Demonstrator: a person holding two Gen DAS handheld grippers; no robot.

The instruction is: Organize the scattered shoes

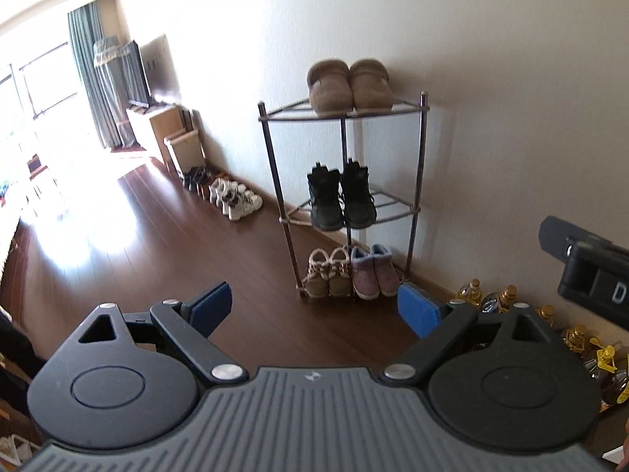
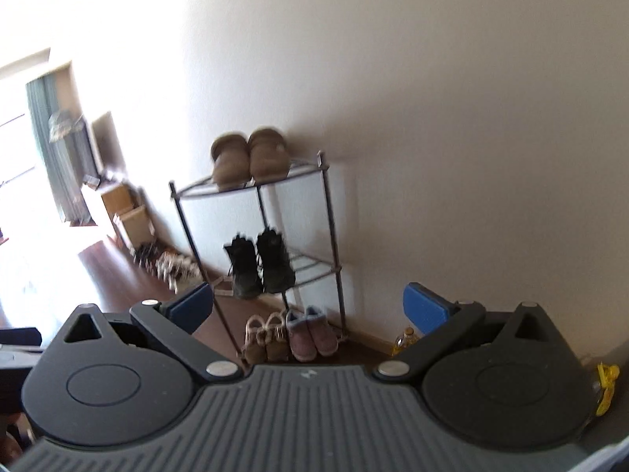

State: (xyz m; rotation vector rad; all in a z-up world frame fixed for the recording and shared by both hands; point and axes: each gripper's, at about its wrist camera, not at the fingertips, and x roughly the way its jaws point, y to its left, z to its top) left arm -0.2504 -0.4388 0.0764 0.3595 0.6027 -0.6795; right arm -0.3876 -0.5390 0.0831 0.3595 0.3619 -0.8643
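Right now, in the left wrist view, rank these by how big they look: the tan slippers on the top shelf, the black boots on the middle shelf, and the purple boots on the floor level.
1. Tan fuzzy slippers
2. Black high-top boots
3. Purple fuzzy boots
The top two look close, and distance from the camera may skew this.

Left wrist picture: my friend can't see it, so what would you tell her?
A metal corner rack holds tan slippers on top, black boots in the middle, and two small pairs at the bottom. The open left tongs point at it, empty.
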